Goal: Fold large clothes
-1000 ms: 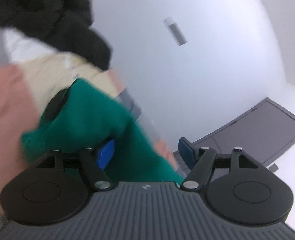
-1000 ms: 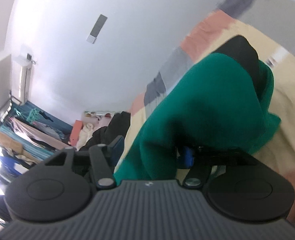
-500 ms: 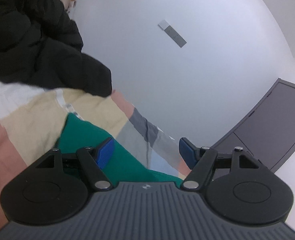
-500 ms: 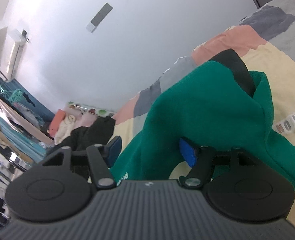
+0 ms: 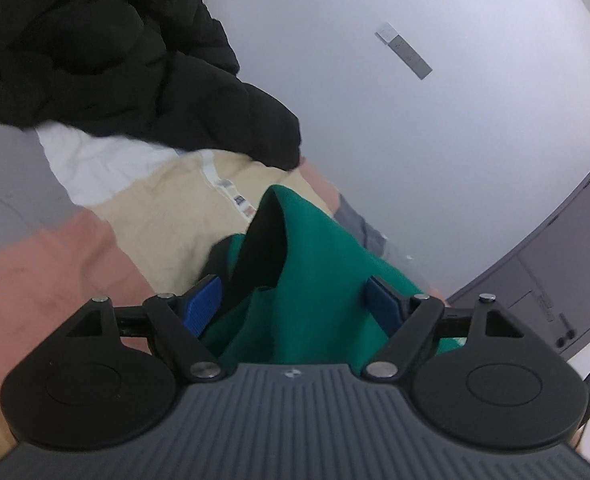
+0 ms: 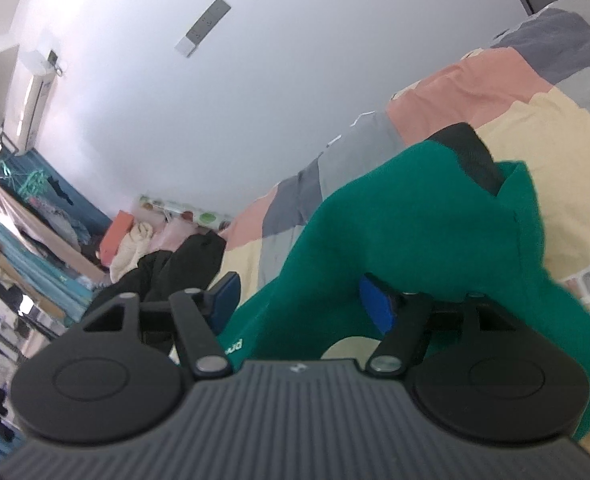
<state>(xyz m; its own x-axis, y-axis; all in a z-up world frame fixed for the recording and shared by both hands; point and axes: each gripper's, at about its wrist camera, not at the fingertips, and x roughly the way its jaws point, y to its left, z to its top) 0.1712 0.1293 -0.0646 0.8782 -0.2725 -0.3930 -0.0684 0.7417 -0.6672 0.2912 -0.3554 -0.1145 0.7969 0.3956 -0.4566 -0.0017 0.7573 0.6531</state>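
A green garment (image 5: 315, 264) with a black collar (image 5: 261, 248) lies bunched on the patchwork quilt (image 5: 55, 264). My left gripper (image 5: 293, 306) straddles the bunch. Its jaws are opening, and the fabric rises between the blue pads (image 5: 203, 304) without being pinched. In the right wrist view the same green garment (image 6: 407, 208) sits between the jaws of my right gripper (image 6: 301, 302) and drapes over the right finger. Quilt shows through a gap beside the right pad (image 6: 377, 308), so this gripper is open too.
A black puffy jacket (image 5: 107, 52) lies on a white cloth (image 5: 95, 164) at the far left of the bed. A white wall stands behind, with a dark grey door (image 5: 543, 280) to the right. Hanging clothes (image 6: 11, 248) fill the far left of the right wrist view.
The left gripper came in over the garment: the fabric sat low under the jaws before and now stands between them. The right view rolled; the garment still lies over its right finger.
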